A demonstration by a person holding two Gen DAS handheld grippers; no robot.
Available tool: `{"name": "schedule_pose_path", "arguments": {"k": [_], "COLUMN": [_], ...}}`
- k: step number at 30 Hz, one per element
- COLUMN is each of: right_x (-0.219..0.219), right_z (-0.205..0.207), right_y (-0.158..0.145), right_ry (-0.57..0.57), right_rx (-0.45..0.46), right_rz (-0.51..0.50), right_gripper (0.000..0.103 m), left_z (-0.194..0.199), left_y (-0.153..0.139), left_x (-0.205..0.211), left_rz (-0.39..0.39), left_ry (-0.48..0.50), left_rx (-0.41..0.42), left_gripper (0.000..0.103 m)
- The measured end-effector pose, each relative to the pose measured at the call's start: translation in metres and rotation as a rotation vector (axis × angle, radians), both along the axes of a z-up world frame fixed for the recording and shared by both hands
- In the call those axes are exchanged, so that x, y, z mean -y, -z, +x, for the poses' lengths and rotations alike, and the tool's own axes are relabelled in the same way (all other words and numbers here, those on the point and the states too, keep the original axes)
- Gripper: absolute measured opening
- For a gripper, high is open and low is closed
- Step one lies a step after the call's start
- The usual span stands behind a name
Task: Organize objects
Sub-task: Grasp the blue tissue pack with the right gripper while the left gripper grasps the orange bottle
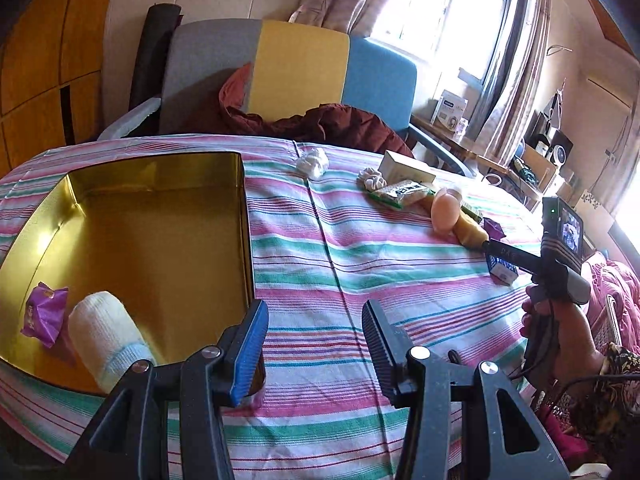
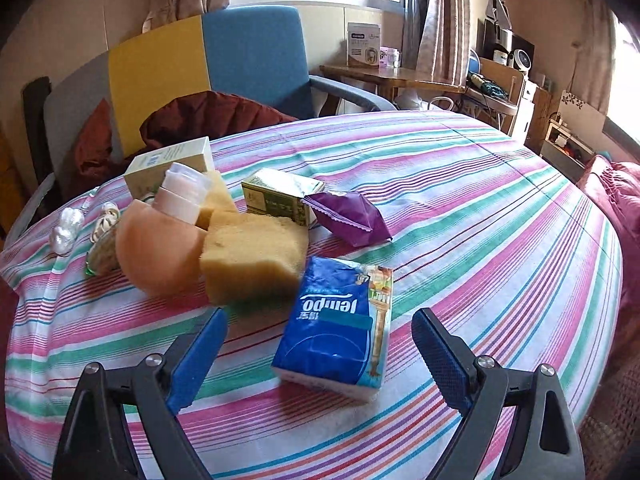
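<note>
Colours on the striped cloth

The cloth [image 2: 460, 208] runs pink, green and white stripes; at its 9 o'clock a gold tin [image 1: 132, 216] holds a purple wrapper [image 1: 44, 314] and a white sock [image 1: 106, 334]; toward 3 o'clock lie a blue tissue pack [image 2: 340, 332], yellow sponge [image 2: 252, 258] and purple packet [image 2: 348, 216].

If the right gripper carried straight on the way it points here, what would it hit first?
Most likely the blue tissue pack, lying on the striped cloth between the open right gripper fingers. The yellow sponge sits beyond and left of it. Depth is hard to judge through the fisheye.
</note>
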State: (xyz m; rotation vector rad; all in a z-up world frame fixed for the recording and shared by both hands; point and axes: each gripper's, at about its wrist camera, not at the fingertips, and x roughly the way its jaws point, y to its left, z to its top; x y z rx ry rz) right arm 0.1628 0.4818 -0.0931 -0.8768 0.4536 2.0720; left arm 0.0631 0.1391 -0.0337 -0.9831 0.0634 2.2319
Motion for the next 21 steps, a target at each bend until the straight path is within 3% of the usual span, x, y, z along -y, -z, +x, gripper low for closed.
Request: {"name": "schedule_pose_path", "arguments": {"k": [2,8,16,21], "right_x": [-0.006,-0.015,-0.014,-0.015], "right_z": [-0.003,0.004,0.016,0.021], "right_y": [0.006,0.016,0.018,0.019], "right_ry": [-0.006,-0.001,-0.020,-0.025], "right_rx": [0.008,-0.025,-0.068,-0.105], "right_rz": [-0.029,-0.080,-0.082,-0.089], "right_gripper": [0.080,0.062,0.057,0.057], "left_z": [0.000,0.000,-0.006,-0.017], "left_y": [0.002,0.002,-0.005,-0.001], "left_x": [-0.004,-0.023,-0.071,-0.124], "left_rz": [-0.008,-0.032,-0.043,-0.055], "left_ry": [0.006,0.044,0.143,0.242], "left_rx": [0.008,0.013,0.005,0.045], "left_gripper": [0.049,0.049,0.049,0.059]}}
